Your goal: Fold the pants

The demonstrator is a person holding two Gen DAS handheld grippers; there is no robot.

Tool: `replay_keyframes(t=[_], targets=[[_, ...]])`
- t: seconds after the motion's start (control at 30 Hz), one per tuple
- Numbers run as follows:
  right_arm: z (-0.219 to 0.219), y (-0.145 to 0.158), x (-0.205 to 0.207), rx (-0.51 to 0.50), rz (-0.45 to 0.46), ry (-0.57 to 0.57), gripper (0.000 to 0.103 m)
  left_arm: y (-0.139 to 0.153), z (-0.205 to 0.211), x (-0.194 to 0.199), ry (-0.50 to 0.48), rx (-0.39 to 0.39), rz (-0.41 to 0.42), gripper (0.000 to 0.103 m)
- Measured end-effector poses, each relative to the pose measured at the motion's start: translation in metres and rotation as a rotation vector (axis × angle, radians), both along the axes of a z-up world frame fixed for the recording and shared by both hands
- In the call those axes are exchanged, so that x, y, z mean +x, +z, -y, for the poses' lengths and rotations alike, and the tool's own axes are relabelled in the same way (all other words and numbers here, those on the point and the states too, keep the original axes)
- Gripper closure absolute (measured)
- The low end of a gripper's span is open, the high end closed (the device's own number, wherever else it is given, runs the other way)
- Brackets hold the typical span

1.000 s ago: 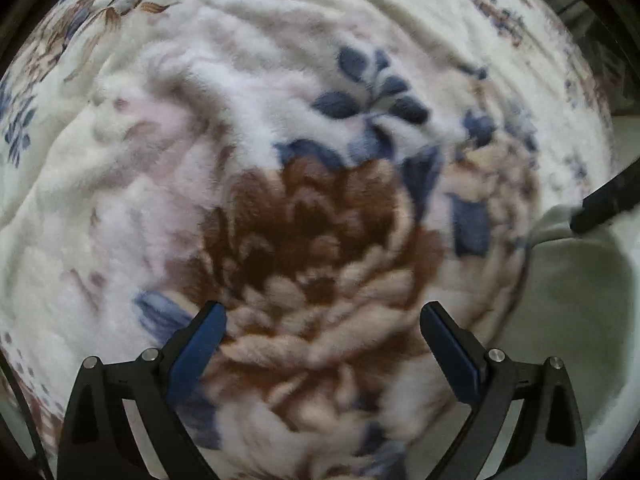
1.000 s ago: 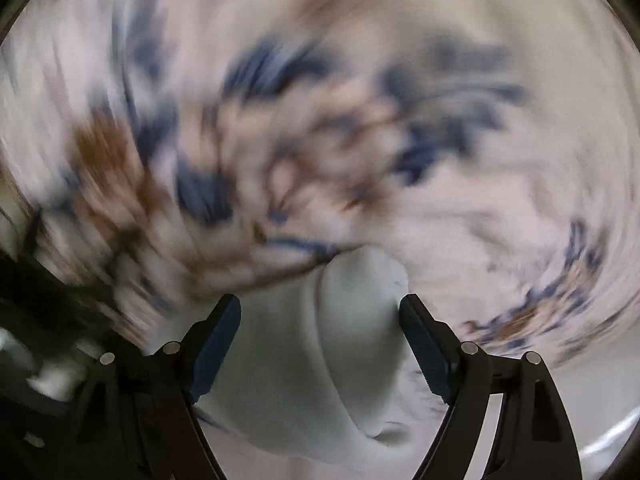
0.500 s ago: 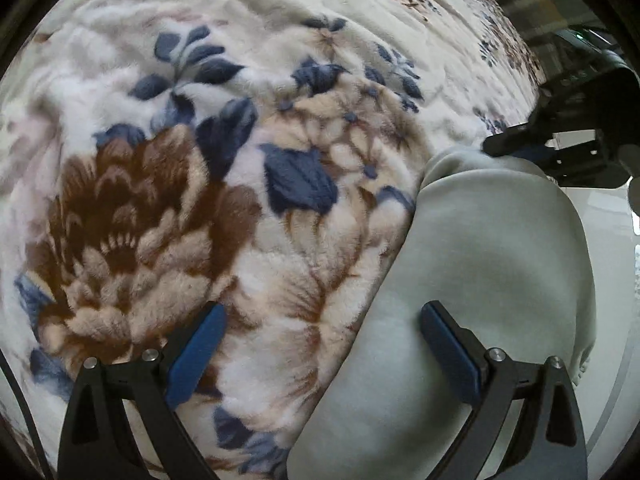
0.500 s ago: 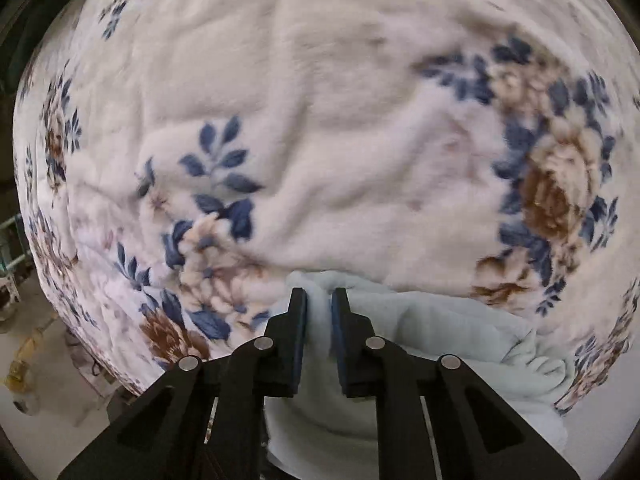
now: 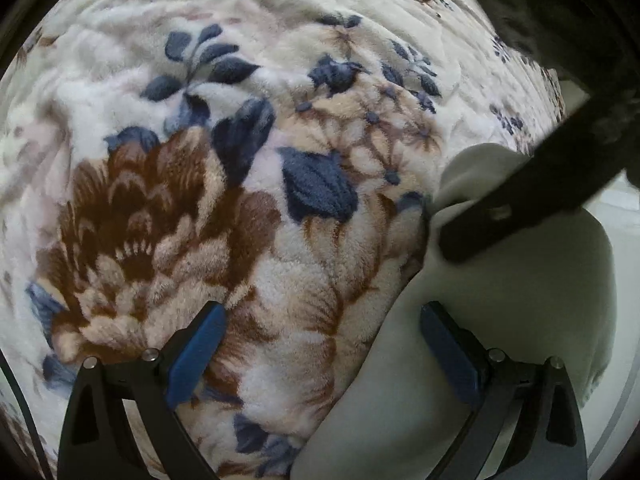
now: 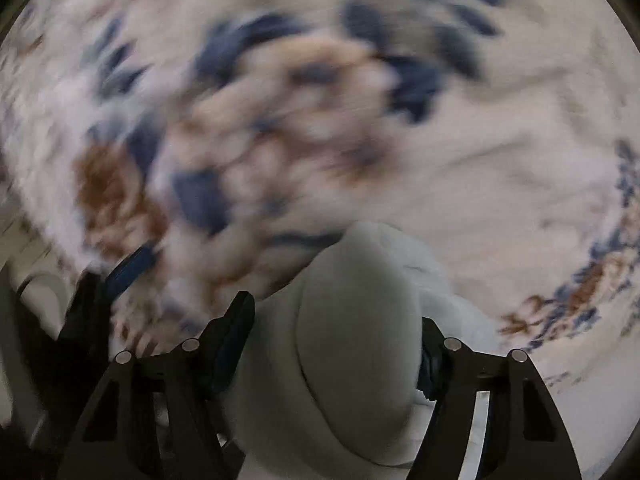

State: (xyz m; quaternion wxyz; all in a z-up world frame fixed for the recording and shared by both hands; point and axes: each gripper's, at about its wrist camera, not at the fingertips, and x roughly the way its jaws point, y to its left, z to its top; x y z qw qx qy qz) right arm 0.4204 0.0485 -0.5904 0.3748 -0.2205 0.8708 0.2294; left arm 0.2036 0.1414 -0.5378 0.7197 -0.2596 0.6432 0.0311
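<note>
Pants (image 5: pixel 500 320) in pale grey-green lie bundled on the floral fleece blanket (image 5: pixel 200 200), close to its edge, where a strip of light floor (image 5: pixel 624 208) shows beyond the fabric. In your left wrist view the garment fills the lower right, its rounded fold rising over the plush brown and blue flower pattern.

Your left gripper (image 5: pixel 322 354) hovers with its jaws spread wide and nothing between them: the left blue pad (image 5: pixel 196 356) sits over the blanket, the right blue pad (image 5: pixel 450 356) over the near edge of the pants. You cannot tell from this view whether either pad touches the cloth.

Your right gripper (image 6: pixel 336 340) has its jaws parted wide around a thick rolled fold of the pants (image 6: pixel 352 340). The fabric bulges up between the two fingers and presses against both inner faces, so the roll sits held between them. In the left wrist view one dark finger (image 5: pixel 520 208) of that gripper reaches in from the upper right and lies across the top of the bundle.

Your right wrist view is heavily motion-blurred; the blanket (image 6: pixel 480 140) pattern smears, and your left gripper (image 6: pixel 120 276) shows only as a dark shape with a blue pad at the lower left.
</note>
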Motion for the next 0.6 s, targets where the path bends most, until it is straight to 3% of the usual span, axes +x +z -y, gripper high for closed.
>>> replay_keyframes(t=[0.07,0.17,0.23,0.33,0.5,0.6], targets=[[0.0,0.012,0.009,0.008,0.011,0.061,0.031,-0.001,-0.001,0.0,0.013,-0.002,-0.002,0.003],[-0.015,0.049,0.021,0.066,0.135,0.252,0.03,-0.004,-0.002,-0.003,0.025,-0.007,-0.01,0.004],[-0.025,0.059,0.016,0.111,0.094,0.286,0.029,-0.005,-0.007,-0.004,0.023,-0.01,-0.016,0.004],[-0.046,0.049,-0.017,0.111,0.133,0.48,0.029,-0.003,-0.008,-0.002,0.02,0.001,-0.021,0.004],[-0.053,0.027,-0.049,0.066,0.125,0.641,0.028,-0.002,-0.012,-0.012,0.025,-0.003,-0.033,0.004],[-0.063,0.026,-0.076,0.056,0.164,0.719,0.052,-0.004,-0.014,-0.015,0.026,-0.001,-0.035,0.004]])
